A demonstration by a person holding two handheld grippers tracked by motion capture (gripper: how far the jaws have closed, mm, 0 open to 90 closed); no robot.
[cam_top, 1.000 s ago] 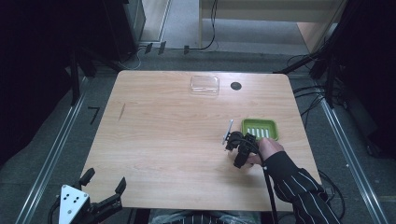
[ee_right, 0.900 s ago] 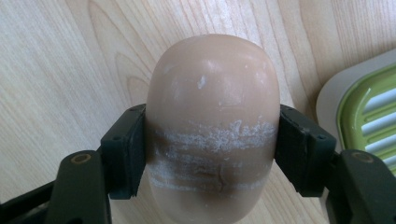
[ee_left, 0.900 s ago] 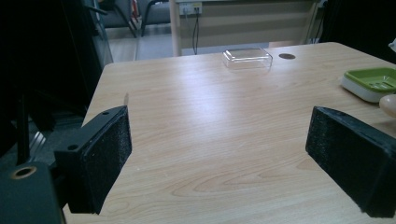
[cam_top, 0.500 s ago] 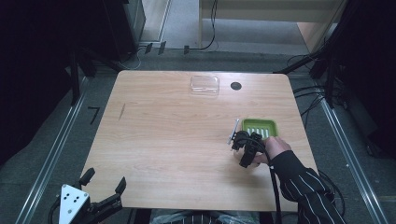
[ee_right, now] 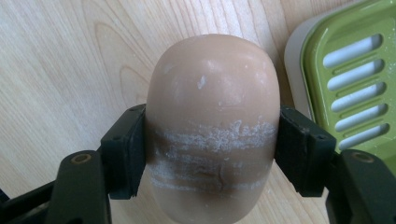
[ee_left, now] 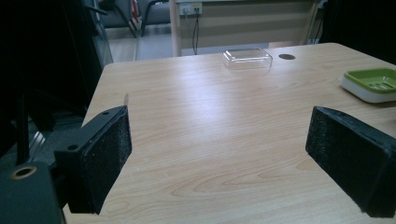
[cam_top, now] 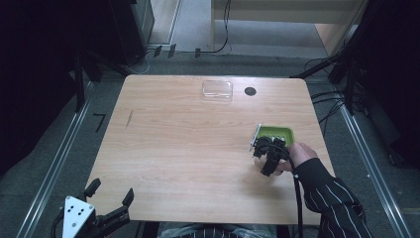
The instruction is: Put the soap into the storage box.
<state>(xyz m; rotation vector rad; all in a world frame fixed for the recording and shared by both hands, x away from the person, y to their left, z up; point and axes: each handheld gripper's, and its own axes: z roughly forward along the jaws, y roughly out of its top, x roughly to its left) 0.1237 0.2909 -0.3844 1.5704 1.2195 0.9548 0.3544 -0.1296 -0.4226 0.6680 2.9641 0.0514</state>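
Pale wooden bench [cam_top: 188, 148] carries green slotted soap dish with white base [ee_right: 355, 70] near right edge. Right gripper [ee_right: 212, 140] fingers pinch tan oval soap bar [ee_right: 212, 107] across middle, just left of dish, above bench. Left gripper [ee_left: 219, 154] fingers spread, idle at near left corner. Advice: keep grip firm, centre over slots, lower gently. Bar's long axis runs along fingers, rounded end pointing away.

Soap bar [ee_right: 212, 126]: tan-pink, whitish scuffed bands across the middle. Soap dish [ee_right: 355, 79] beside it: lime-green slotted insert, pale grey-white rim. Right tool [ee_right: 212, 151]: black. Worktop [cam_top: 188, 144]: light wood grain. Clear lidded box [cam_top: 217, 90] at far edge. Sleeve [cam_top: 332, 198]: black with thin white stripes.
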